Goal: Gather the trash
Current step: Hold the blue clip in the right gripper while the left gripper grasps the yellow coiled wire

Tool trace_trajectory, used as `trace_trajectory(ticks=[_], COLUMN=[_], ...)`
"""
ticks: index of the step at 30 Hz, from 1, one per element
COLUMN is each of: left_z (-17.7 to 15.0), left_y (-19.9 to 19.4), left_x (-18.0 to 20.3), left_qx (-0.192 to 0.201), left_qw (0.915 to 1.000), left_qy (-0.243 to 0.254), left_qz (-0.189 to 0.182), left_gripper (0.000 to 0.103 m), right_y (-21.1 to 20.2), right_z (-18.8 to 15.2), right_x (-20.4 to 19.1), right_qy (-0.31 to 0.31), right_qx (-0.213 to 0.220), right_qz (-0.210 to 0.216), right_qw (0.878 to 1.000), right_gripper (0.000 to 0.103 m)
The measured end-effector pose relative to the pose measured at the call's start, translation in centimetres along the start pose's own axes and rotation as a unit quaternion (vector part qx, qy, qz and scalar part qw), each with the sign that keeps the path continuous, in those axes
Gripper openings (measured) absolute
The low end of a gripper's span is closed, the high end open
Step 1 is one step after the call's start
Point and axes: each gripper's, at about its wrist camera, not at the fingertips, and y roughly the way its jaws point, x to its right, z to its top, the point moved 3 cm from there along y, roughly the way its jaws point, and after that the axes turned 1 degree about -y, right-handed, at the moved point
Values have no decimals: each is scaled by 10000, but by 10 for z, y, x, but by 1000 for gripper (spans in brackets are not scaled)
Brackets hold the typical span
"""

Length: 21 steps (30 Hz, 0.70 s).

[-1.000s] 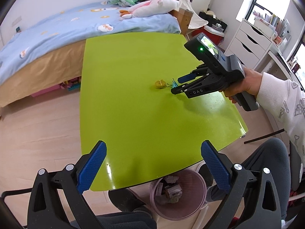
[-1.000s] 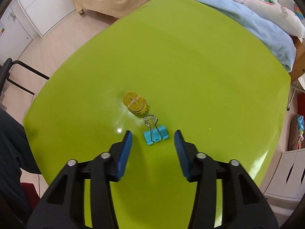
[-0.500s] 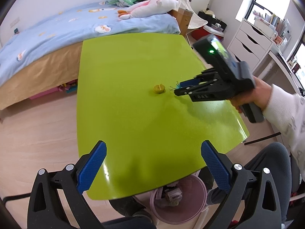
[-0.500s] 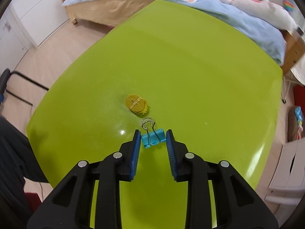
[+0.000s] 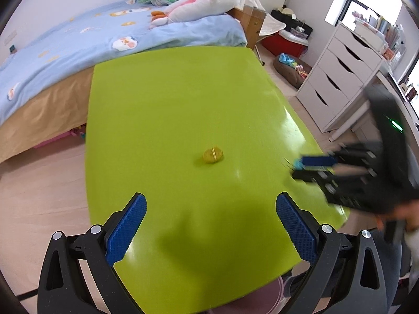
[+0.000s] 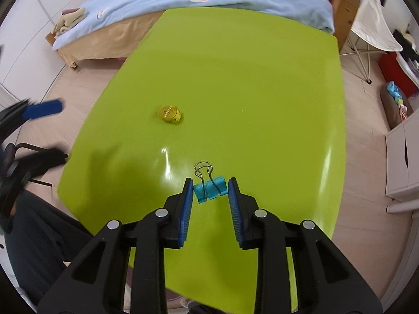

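Glossy smooth green table [image 6: 262,83]; blue plastic binder clip [image 6: 209,189], wire metal handles; cloth bedding [image 5: 78,41].

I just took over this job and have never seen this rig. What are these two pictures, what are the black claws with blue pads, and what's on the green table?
There is no robot arm here. A person holds a two-finger gripper in each hand, and each gripper carries a wide-angle camera looking along its fingers.

The left wrist view shows the left gripper at the bottom, jaws wide apart with nothing between them. The blurred black device at its right edge is the right gripper.

The right wrist view looks down the right gripper. A blue binder clip sits clamped between its pads, lifted off the table.

One thing lies on the table: a small yellow roll bound with a band. A pink bin peeks out under the near table edge, mostly hidden.
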Motion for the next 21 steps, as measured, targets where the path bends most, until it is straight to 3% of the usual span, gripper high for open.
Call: trace_trajectory(ticks=[8,14,21], left_z=[29,32,34], left_y=[55,90,112], left_x=[-3,0,1], left_qx=[-445,-741,-828], left_qw=[9985,9952,9931], left_qy=[-293,-586,-734], left_qz=[134,244,395], left_gripper=[95,95,61], right_y=[-21,-28,-28], right_z=[-14,-18,-22], right_x=[1,7,12], right_qy=[133,196,257], right_qx=[182,221,214], right_qz=[-4,-23,-3], right_qw=[9997,9996,9994], right_gripper=[27,27,27])
